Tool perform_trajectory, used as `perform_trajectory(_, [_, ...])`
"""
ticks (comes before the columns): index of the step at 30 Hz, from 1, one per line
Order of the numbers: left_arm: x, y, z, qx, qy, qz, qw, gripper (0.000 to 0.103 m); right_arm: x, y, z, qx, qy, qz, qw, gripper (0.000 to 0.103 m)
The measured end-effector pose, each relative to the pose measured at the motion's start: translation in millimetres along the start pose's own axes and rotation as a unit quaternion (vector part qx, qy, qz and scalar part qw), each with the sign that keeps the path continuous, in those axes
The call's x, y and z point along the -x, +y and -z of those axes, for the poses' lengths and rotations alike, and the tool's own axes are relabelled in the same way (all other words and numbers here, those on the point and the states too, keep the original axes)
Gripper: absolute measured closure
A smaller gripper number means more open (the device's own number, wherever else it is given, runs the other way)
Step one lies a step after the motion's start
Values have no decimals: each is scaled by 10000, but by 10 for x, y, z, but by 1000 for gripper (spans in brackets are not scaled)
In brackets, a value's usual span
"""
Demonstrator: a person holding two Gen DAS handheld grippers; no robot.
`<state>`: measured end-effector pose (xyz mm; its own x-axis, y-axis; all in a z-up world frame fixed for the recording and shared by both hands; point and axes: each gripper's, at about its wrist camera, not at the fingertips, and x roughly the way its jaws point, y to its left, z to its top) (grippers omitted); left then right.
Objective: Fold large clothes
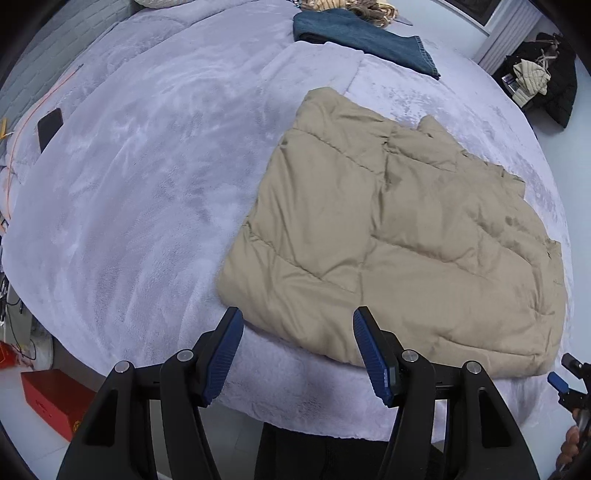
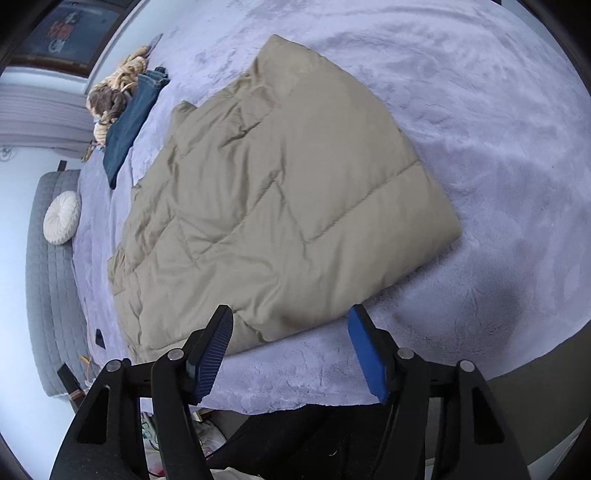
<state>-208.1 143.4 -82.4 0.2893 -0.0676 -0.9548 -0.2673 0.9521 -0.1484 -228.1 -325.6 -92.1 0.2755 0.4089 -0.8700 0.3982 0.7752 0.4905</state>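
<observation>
A beige quilted puffer jacket (image 1: 399,236) lies folded flat on the lavender fleece bed cover (image 1: 147,184), near the bed's front edge. My left gripper (image 1: 298,325) is open and empty, just in front of the jacket's near left corner, above the cover. In the right wrist view the same jacket (image 2: 288,192) fills the middle of the bed cover (image 2: 498,147). My right gripper (image 2: 290,321) is open and empty, close over the jacket's near edge. The right gripper also shows at the far right of the left wrist view (image 1: 565,380).
Folded blue jeans (image 1: 362,37) and a striped knit pile (image 1: 354,7) lie at the far end of the bed. A black phone (image 1: 50,127) lies at the left. A red box (image 1: 55,402) sits on the floor. A grey headboard with a round cushion (image 2: 62,218) stands at the left of the right wrist view.
</observation>
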Motion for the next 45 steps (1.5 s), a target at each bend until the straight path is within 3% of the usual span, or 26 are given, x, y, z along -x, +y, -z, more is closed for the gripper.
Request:
perform_trajectory(1, [47, -84, 1, -21, -26, 1, 10000, 33, 9, 27, 13, 76, 11, -41, 10000, 29])
perform_trajectory(2, [92, -126, 16, -28, -55, -19, 10000, 8, 14, 64, 23, 157, 30, -74, 9998, 27])
perform_trajectory(3, [140, -156, 29, -14, -132, -33, 9999, 0, -2, 129, 14, 246, 53, -84, 9996, 24])
perform_trajectory(5, [247, -215, 42, -6, -308, 5, 9995, 0, -43, 270, -13, 397, 78, -85, 9991, 24])
perform_trajectory(16, [17, -29, -432, -347, -4, 118, 9993, 0, -380, 978, -62, 661, 49, -80, 9978, 21])
perform_trajectory(20, [-111, 75, -678, -519, 122, 193, 9984, 0, -587, 1320, -47, 790, 38, -109, 9968, 0])
perform_trajectory(26, [-319, 170, -969, -761, 303, 325, 9961, 0, -822, 1663, -39, 736, -22, 37, 9973, 0])
perform_trajectory(32, [-518, 181, -1101, -942, 417, 368, 9940, 0, -988, 1831, -13, 672, 211, 253, 9972, 0])
perform_trajectory(35, [-605, 178, -1132, -938, 542, 511, 9928, 0, -1033, 1876, -19, 725, 310, 285, 9965, 0])
perform_trajectory(39, [-681, 160, -1141, -788, 565, 356, 9947, 0, -1098, 1911, -68, 791, 433, 318, 9954, 0])
perform_trajectory(45, [-769, 169, -1145, -623, 638, 493, 9948, 0, -1146, 2019, -170, 905, 484, 177, 9946, 0])
